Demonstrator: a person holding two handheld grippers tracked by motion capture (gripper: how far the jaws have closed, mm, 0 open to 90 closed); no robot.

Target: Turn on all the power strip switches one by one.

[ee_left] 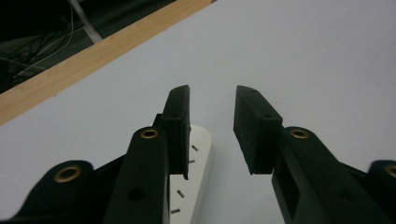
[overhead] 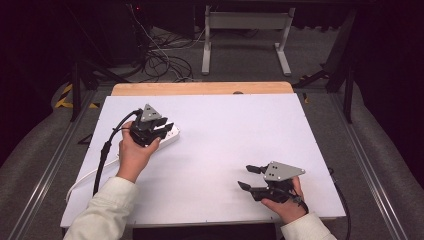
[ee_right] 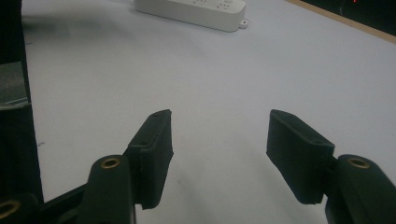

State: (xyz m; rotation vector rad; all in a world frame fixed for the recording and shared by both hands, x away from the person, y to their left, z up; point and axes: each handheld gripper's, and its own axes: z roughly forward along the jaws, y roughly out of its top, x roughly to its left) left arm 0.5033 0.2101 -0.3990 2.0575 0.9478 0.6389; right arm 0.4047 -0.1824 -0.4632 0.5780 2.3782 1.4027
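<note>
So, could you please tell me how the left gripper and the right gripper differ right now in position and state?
The left gripper is over the white power strip on the table's left side, while the right gripper sits above bare white tabletop near the front right. The left gripper's jaws stand narrowly apart; the right gripper's jaws gape wider. Both are open, hand-held, and grasp nothing.

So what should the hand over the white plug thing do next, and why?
Probably lower the left gripper a little and shift it so the power strip sits between its jaws. They are open above the strip's end, but only one jaw is over it, so closing now would likely miss.
</note>
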